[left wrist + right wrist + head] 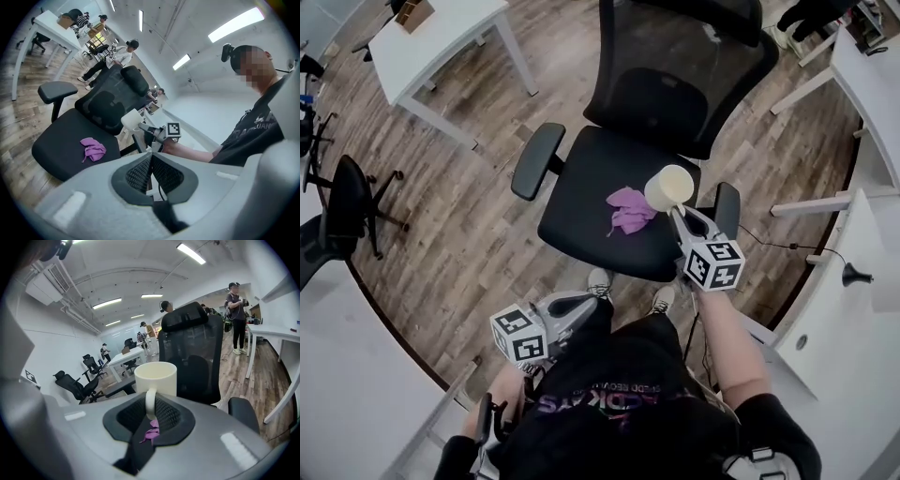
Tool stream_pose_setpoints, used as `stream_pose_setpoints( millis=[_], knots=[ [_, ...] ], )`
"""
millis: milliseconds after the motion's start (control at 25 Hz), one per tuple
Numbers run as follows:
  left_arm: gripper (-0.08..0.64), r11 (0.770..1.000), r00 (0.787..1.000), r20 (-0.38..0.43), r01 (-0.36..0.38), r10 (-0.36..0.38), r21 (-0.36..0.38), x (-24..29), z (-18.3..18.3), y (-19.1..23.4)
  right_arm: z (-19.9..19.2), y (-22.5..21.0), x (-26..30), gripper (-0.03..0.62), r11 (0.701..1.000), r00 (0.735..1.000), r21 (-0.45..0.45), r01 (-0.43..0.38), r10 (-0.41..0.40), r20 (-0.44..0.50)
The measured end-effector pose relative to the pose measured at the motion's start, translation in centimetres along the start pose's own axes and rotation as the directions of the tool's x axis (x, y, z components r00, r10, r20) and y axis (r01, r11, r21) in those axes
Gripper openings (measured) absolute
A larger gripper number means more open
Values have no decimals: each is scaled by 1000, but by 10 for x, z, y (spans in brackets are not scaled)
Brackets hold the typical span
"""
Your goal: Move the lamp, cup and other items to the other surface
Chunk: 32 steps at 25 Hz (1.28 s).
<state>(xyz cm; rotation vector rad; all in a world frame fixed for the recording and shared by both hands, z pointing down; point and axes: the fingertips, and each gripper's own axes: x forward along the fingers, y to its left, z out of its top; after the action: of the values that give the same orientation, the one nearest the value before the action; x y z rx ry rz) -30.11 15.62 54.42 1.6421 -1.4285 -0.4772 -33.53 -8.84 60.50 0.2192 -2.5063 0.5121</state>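
"Head view, nearest first: what did the left gripper [586, 301] carry?"

"Nothing. Its jaws were pressed together and empty, low by the person's legs, probably parked clear of the work."

"And the right gripper [677, 216]?"

"It was clamped on the handle of the cream ceramic cup [668, 187], likely to hold it upright, mouth up. The cup hung over the black office chair seat [581, 202], near a crumpled purple cloth [628, 208] lying there."

"Why there?"

"Seemingly the seat was the destination surface, with the cloth already delivered."
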Motion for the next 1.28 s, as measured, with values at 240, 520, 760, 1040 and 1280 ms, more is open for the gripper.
stream_pose_setpoints(
  millis=[240,520,760,1040,1280],
  knots=[
    [-2,997,997,19,-70,71,-31,-20,-21,1,-41,-31,75,51,999,995,-1,32,-32,-96],
    [-3,955,959,77,-262,274,-139,-66,-52,15,-105,-75,166,51,996,960,-9,90,-89,-265],
    [-3,915,923,109,-340,369,-216,-88,-70,24,-128,-94,207,51,995,945,-29,99,-103,-311],
    [-3,901,912,98,-369,399,-228,-90,-69,27,-148,-102,217,51,995,933,-29,99,-103,-344],
    [-2,914,926,70,-349,370,-207,-78,-64,25,-154,-104,217,54,996,932,-26,81,-85,-354]
  ],
)
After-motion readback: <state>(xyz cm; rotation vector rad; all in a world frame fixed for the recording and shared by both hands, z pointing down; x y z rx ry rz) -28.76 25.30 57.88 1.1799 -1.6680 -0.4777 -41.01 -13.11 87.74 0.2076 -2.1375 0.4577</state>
